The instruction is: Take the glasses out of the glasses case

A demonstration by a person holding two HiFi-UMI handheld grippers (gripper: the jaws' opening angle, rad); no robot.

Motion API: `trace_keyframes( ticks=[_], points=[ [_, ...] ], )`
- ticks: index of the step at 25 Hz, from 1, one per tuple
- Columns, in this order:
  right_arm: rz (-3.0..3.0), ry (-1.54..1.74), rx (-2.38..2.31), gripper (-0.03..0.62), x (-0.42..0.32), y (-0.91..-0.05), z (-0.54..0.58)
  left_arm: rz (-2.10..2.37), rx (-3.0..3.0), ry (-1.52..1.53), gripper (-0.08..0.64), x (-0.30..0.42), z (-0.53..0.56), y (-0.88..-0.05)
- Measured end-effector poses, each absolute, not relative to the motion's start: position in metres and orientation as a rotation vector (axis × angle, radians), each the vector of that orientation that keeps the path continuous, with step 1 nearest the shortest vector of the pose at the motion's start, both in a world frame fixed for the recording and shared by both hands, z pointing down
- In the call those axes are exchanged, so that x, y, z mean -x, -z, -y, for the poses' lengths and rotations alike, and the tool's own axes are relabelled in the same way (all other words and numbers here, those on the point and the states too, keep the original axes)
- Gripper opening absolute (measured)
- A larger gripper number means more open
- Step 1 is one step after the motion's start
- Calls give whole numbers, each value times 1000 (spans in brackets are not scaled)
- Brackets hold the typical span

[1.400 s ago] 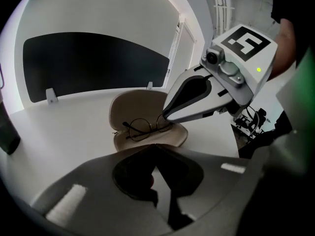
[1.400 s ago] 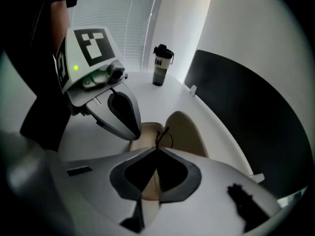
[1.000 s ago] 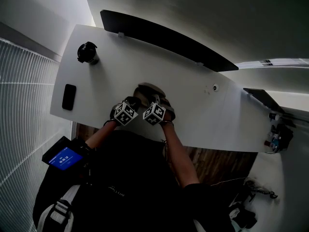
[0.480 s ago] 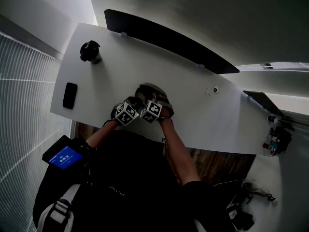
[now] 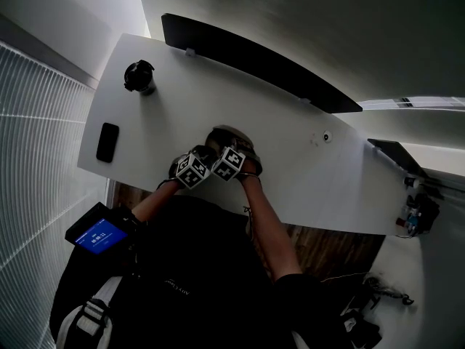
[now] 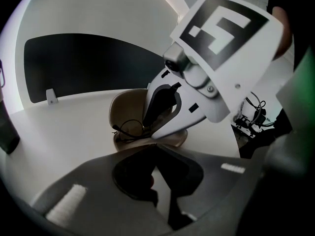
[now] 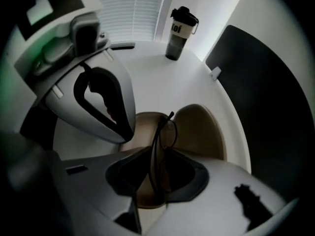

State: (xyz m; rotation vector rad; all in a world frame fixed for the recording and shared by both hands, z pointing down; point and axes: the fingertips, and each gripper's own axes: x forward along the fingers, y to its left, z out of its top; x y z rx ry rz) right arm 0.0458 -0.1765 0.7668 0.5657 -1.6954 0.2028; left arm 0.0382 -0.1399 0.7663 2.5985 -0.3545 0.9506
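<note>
Standing edge-up in glasses case (image 7: 197, 132), glasses (image 7: 158, 154) point along right hand-held gripper's (image 7: 162, 177) jaws.

The head view looks steeply down from above on the white desk (image 5: 305, 158). Both gripper views sit low and close, sharing the case (image 5: 224, 134) (image 6: 125, 107) (image 7: 199, 132) mid-frame.

Head view: glasses case (image 5: 221, 132) mostly hid by L gripper (image 5: 206, 154), R gripper (image 5: 240, 148); bottle (image 7: 180, 32) label blurred.

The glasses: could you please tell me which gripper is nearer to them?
Right. The right gripper, whose jaws have just been opening, straddles the glasses in the open case; the left gripper pinches the case's near rim, beside them.
</note>
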Motion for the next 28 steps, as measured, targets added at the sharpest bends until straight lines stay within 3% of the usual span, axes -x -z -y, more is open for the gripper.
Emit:
trace_keyframes(
  ticks=[4, 19, 24, 28],
  points=[
    [1749, -310, -542, 97, -40, -766, 172, 371, -2598, -967, 9, -33, 140, -769],
    [1665, -140, -436, 130, -36, -784, 161, 349, -2607, -984, 9, -32, 136, -773],
    [1652, -116, -461, 55, -41, -785, 165, 351, -2606, -983, 9, -33, 137, -773],
    [1631, -125, -542, 40, -52, -781, 170, 344, -2606, -994, 9, -32, 136, -774]
  ],
)
